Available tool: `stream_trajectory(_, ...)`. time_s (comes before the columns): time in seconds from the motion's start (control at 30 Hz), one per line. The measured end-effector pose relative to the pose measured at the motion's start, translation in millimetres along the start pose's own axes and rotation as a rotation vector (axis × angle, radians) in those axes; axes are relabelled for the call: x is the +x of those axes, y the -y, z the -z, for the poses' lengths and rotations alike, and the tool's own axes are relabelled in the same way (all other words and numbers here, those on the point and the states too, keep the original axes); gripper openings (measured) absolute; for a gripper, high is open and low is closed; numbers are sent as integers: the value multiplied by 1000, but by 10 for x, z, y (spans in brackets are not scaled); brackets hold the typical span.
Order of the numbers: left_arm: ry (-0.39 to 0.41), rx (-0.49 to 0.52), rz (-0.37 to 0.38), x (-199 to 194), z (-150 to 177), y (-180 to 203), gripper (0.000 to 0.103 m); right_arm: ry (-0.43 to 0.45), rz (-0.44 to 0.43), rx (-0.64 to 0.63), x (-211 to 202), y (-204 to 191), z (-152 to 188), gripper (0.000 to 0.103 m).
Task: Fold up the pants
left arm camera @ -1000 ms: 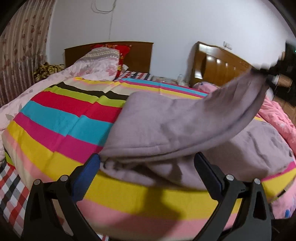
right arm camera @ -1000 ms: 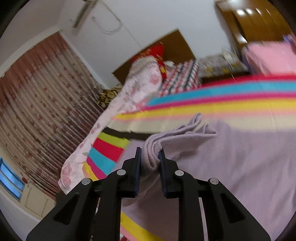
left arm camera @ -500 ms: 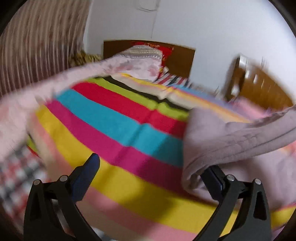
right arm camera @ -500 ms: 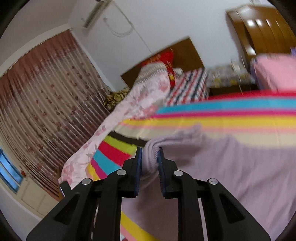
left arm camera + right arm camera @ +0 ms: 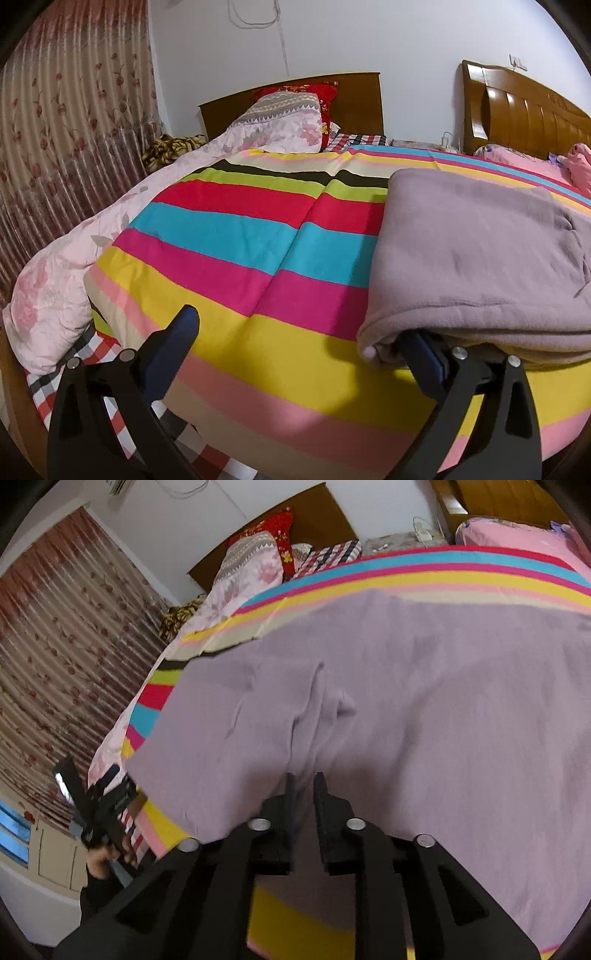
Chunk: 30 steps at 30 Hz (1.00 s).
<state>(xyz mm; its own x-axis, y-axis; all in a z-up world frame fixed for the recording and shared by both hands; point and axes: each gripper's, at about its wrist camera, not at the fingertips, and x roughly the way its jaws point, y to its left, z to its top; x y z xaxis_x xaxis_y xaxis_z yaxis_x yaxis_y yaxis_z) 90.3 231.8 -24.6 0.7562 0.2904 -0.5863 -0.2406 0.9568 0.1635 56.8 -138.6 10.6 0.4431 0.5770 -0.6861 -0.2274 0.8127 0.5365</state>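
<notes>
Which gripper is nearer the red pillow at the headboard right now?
Can't tell. Left gripper, open, sits at the striped quilt's foot by the lilac pants; right gripper, jaws just opening, rests on them. The red pillow is far from both.

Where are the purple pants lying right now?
The purple pants lie on the striped bedspread, at the right of the left wrist view, near its front edge.

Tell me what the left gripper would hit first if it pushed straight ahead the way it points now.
Most likely the striped blanket: the open left gripper tilts down at its bright bands, bare between the fingers. The folded purple pants lie off to the right, draped over the right-hand finger, outside that line. Depth is unclear.
</notes>
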Motion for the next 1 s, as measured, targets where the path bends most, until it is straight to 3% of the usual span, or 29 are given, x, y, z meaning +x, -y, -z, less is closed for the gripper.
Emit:
stream_trajectory(0.07, 6, -1, -9, 12, 4, 11, 101, 35, -90, -6, -48, -62, 2, 87)
stream_trajectory(0.17, 8, 6, -22, 12, -3, 21, 101, 20, -40, -25, 2, -143, -80, 87)
stream_trajectory(0.33, 6, 3, -17, 14, -8, 14, 101, 45, -43, -2, 143, -80, -403, 87)
stream_trajectory(0.4, 5, 0, -14, 16, -9, 7, 101, 8, -39, 32, 295, 29, -561, 86)
stream_trajectory(0.43, 4, -2, -14, 15, -12, 10, 101, -33, -36, 42, 405, 88, -599, 85)
stream_trajectory(0.53, 5, -9, -7, 17, -5, -8, 101, -21, -4, -21, 430, 18, -574, 77)
stream_trajectory(0.6, 7, -21, 5, 31, 4, -38, 102, -44, -16, -28, 449, 1, -517, 40)
stream_trajectory(0.73, 7, -51, 26, 51, 23, -76, 102, -26, -53, 3, 453, 82, -536, 17)
stream_trajectory(0.87, 14, 16, -17, -11, -22, 19, 102, 86, 6, -93, 243, -148, -712, 14)
stream_trajectory(1.0, 20, 86, -71, -73, -49, 165, 102, 92, 17, -84, 227, -106, -896, 14)
